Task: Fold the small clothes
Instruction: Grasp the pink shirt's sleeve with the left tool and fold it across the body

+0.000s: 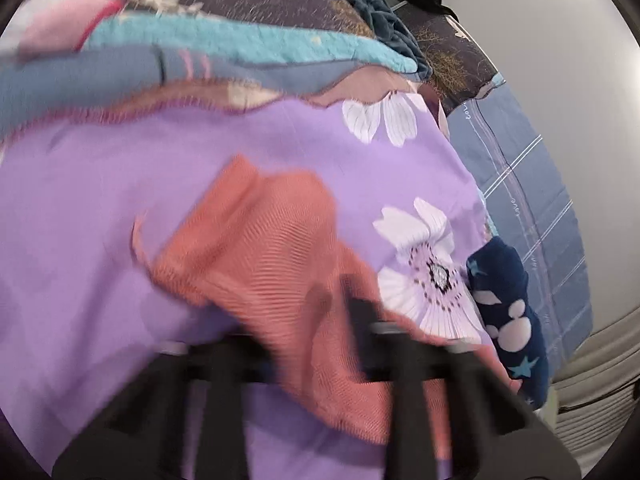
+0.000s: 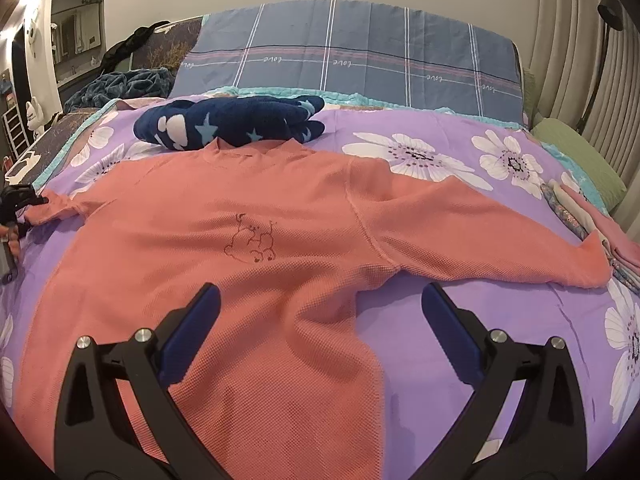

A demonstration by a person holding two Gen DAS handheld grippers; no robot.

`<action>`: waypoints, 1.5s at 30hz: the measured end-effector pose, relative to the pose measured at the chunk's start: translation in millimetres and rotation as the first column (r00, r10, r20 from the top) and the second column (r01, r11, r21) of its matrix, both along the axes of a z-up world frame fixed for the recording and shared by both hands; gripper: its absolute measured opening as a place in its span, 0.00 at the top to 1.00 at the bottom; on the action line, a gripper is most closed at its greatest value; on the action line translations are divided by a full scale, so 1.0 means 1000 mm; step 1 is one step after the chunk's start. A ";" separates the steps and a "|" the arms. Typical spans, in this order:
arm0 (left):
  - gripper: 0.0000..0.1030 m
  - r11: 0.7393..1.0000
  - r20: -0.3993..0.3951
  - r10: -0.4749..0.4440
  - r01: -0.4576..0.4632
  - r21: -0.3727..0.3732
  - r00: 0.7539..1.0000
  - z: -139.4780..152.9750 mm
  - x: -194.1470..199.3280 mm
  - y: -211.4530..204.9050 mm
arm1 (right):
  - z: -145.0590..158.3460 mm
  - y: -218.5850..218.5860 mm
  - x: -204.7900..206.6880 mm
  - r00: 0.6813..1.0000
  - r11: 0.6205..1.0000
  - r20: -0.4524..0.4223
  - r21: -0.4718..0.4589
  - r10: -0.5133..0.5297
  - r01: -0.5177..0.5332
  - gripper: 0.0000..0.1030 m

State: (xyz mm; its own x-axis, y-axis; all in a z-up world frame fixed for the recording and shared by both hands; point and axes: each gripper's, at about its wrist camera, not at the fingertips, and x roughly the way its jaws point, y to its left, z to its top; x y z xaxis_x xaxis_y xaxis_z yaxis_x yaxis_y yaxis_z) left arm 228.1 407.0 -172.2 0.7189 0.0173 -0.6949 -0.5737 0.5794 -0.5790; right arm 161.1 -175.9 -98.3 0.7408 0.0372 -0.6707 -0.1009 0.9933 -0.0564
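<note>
Salmon-pink waffle-knit long-sleeved top (image 2: pixel 256 248) lies flat, face up, on purple floral bedsheet (image 2: pixel 460 320). We hold right gripper (image 2: pixel 320 308) with jaws spread wide above its lower body. Left gripper (image 2: pixel 24 204) has jaws pinching sleeve cuff at far left edge. Folded navy star-print fleece (image 2: pixel 228 124) lies just beyond collar. Right view shows whole garment; left view, blurred, only bunched sleeve.

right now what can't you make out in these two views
- Left wrist view: left gripper smeared by motion blur; its hold on the sleeve is unclear.
- Right wrist view: shirt hem hidden behind the right gripper.
- Right wrist view: folded pile cut off by the edge.
</note>
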 end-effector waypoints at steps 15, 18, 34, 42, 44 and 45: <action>0.76 0.468 -0.044 -0.784 0.637 0.612 0.619 0.121 0.011 -0.339 | -0.002 -0.030 0.003 0.997 0.996 0.003 0.038 -0.076 0.076 0.02; 0.27 0.333 -0.163 -0.817 0.683 0.650 0.553 0.090 0.000 -0.395 | -0.003 -0.041 0.001 0.995 0.994 -0.014 0.046 -0.100 0.101 0.02; 0.12 0.593 -0.200 -0.512 0.511 0.622 0.836 0.059 -0.018 -0.253 | 0.010 0.058 0.017 0.960 0.957 -0.001 -0.083 0.278 -0.277 0.44; 0.12 0.617 -0.226 -0.544 0.568 0.544 0.808 0.037 -0.018 -0.231 | -0.010 0.175 0.054 0.896 0.892 -0.109 -0.103 0.430 -0.440 0.48; 0.12 0.595 -0.218 -0.574 0.584 0.552 0.790 0.038 -0.021 -0.239 | -0.020 0.193 0.065 0.905 0.894 -0.130 -0.152 0.405 -0.422 0.48; 0.12 0.581 -0.227 -0.584 0.596 0.554 0.780 0.037 -0.022 -0.242 | -0.025 0.198 0.070 0.913 0.897 -0.140 -0.183 0.382 -0.403 0.49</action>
State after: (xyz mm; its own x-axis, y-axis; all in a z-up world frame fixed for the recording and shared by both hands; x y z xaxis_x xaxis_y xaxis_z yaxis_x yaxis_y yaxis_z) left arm 206.5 165.1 -134.8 0.7041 -0.0152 -0.7100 0.0093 0.9999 -0.0122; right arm 231.3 22.4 -123.0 0.6247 0.1667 -0.7629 -0.4959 0.8393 -0.2227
